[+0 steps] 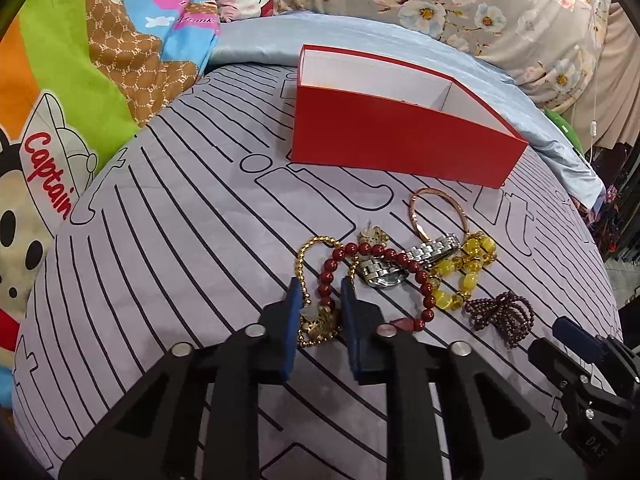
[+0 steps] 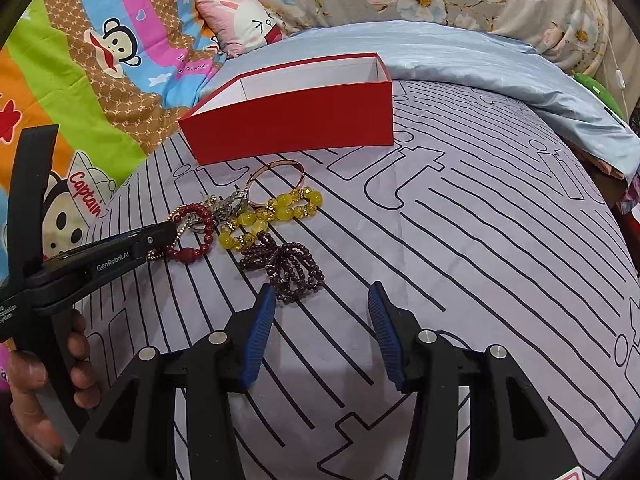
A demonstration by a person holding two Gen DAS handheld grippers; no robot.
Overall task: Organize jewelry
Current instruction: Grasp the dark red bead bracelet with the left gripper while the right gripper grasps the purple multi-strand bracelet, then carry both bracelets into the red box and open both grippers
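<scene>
The left gripper (image 1: 322, 300) is clenched on the near end of the jewelry pile, its 2 blue pads pinching the gold bead chain (image 1: 316, 320) where it tangles with the red bead bracelet (image 1: 372, 256). The pile lies on the bed sheet (image 1: 180, 240), and the open red box (image 1: 400, 140) stands beyond it, straight ahead and slightly right of this gripper, its long side facing the jewelry. The carry therefore runs forward over the watch (image 1: 400, 264) and yellow beads (image 1: 460, 276). Both grippers tilt steeply down. The right gripper (image 2: 322, 304) hovers released, holding nothing, with the dark purple beads (image 2: 284, 268) just ahead of its left pad.
</scene>
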